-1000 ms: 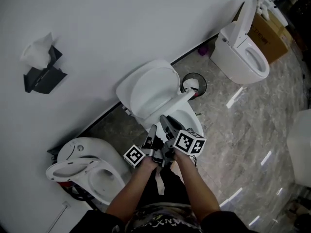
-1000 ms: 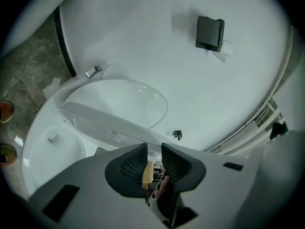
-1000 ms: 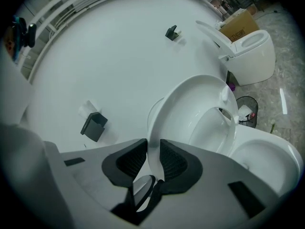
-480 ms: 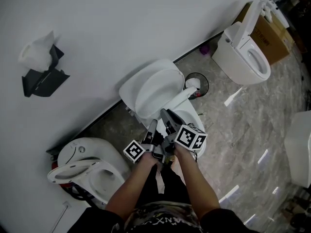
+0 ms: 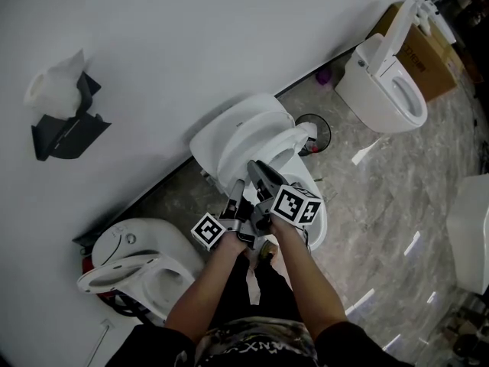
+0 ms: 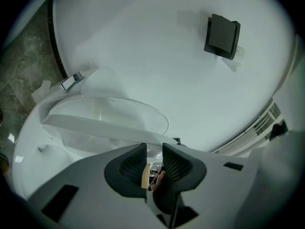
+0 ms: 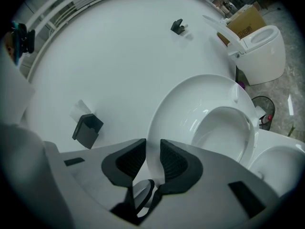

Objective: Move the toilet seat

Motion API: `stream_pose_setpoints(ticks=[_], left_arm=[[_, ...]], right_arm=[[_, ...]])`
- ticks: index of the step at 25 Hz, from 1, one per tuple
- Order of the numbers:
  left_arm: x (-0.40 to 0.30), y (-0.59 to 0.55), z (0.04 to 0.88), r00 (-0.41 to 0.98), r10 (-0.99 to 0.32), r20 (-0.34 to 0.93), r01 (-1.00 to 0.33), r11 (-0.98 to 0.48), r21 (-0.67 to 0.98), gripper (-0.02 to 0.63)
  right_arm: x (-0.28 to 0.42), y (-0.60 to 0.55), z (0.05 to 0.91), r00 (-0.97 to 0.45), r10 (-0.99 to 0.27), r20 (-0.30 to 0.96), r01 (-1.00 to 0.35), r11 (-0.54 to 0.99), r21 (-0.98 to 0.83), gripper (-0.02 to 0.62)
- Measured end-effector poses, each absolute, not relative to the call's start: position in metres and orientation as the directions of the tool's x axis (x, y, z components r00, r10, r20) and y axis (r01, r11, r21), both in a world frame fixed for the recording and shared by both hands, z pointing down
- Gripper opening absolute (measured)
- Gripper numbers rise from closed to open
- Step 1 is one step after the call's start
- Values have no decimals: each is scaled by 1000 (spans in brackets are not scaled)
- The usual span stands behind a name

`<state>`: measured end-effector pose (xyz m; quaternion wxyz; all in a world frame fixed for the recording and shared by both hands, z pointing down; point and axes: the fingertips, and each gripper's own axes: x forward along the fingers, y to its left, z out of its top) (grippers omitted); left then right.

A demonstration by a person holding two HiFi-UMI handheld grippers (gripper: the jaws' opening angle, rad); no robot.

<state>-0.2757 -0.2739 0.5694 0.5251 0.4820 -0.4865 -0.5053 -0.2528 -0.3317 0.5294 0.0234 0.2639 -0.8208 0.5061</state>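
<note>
Location type: sanitary-ware display or storage room, not a domestic bathroom.

Evidence, head view:
- Three white toilets stand along one white wall (image 5: 191, 44): middle toilet (image 5: 306, 205) at centre, second toilet (image 5: 141, 270) at lower left, third toilet (image 5: 390, 82) at upper right.
- A brown cardboard box (image 5: 432, 48) sits just behind the third toilet.
- A dark tissue holder (image 5: 65, 125) is mounted on the wall at left.
- The floor (image 5: 382, 205) is glossy grey marble-pattern tile.
- A small round bin (image 5: 315, 132) stands beside the middle toilet.
</note>
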Motion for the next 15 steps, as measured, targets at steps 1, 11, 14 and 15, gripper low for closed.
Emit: stream_pose_setpoints(ticks=[1, 11, 14, 15], left_arm=[[-279, -276, 570, 13, -1000, 23, 64, 23, 998, 117], [-304, -294, 577, -4, -1000, 16, 51, 16, 999, 114], [-310, -299, 579, -6, -1000, 26, 36, 26, 999, 112], [-312, -301, 579, -8, -1000, 28, 36, 28, 999, 110]], right_arm=[[-256, -334, 530, -860, -409, 304, -455, 348, -819, 95], [-284, -350, 537, -865, -408, 293, -441, 337, -832, 94], [-292, -356, 538, -867, -406, 289, -435, 332, -837, 92], [-294, -358, 538, -868, -406, 287, -432, 331, -839, 89]])
